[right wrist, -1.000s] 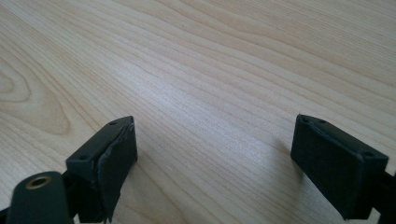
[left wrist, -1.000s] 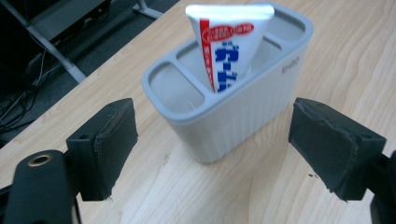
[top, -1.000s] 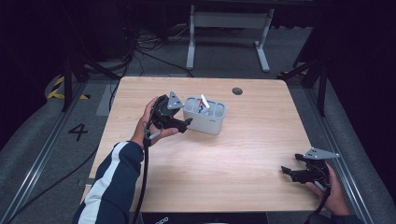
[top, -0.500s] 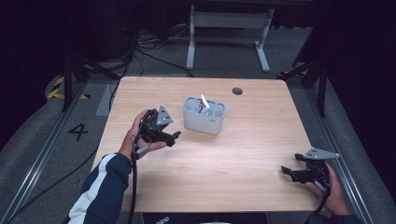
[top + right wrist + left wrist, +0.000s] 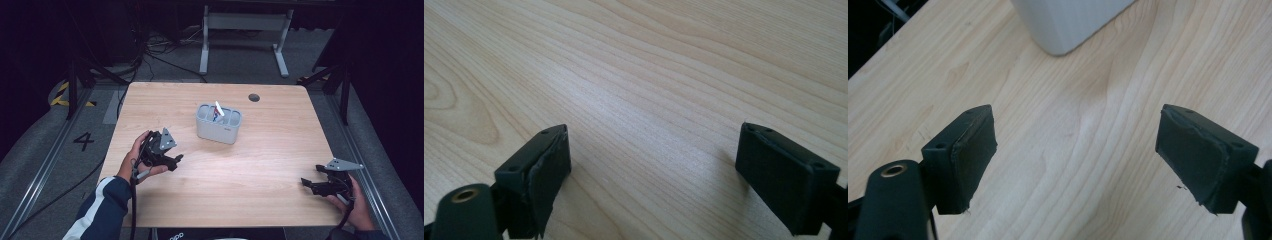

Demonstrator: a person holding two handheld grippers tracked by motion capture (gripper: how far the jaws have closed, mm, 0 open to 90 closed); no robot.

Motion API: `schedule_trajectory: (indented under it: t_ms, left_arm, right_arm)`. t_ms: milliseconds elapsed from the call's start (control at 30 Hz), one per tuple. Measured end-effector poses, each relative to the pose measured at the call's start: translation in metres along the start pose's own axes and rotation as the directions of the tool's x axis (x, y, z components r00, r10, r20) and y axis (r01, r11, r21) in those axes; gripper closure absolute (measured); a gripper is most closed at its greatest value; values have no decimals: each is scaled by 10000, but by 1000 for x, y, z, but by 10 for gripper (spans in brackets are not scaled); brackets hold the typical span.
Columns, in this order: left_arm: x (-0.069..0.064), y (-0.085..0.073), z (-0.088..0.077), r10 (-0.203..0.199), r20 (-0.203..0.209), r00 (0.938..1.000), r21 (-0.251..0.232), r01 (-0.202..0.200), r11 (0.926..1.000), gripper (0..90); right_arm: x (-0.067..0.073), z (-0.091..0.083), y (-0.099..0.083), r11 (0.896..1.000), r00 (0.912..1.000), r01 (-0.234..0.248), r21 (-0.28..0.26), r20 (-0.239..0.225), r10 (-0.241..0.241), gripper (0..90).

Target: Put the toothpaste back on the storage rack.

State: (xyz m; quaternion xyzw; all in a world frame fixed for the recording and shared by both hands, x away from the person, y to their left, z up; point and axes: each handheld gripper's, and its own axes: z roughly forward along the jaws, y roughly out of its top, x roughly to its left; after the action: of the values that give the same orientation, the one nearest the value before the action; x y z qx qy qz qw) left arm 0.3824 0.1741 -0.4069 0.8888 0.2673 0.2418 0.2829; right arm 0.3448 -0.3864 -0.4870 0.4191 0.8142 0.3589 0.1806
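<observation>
Right gripper [image 5: 316, 185]: fingers wide, empty, low at near right counter [image 5: 250, 170] edge.
Left gripper [image 5: 172, 159]: fingers wide, empty, short of caddy.
Grey caddy [image 5: 218, 124]: mid-counter, white item upright inside.
Advice: approach level, straddle one wall before closing.

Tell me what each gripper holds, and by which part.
Nothing is held. The left gripper and the right gripper both have open jaws with only bare table between them.

Wooden table [image 5: 260, 165]; grey caddy [image 5: 218, 125] on it
</observation>
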Motion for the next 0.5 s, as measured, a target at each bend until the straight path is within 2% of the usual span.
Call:
schedule_trajectory:
  t_ms: [100,200,367,500]
  left_arm:
    - [-2,-11,-2,187,-234,9996,242,-181,9995,170]
    - [-3,-20,-4,173,-284,9994,327,-164,9993,170]
    - [-5,-40,-6,65,-472,9989,524,-40,9986,173]
    - [-5,-57,-8,-226,-420,9989,508,248,9984,174]
  right_arm:
    - [0,0,0,10000,10000,7,3,7,-7,148]
    - [0,0,0,10000,10000,0,1,2,0,148]
    - [0,0,0,10000,10000,-7,0,8,7,148]
    - [0,0,0,10000,10000,-7,0,8,7,148]
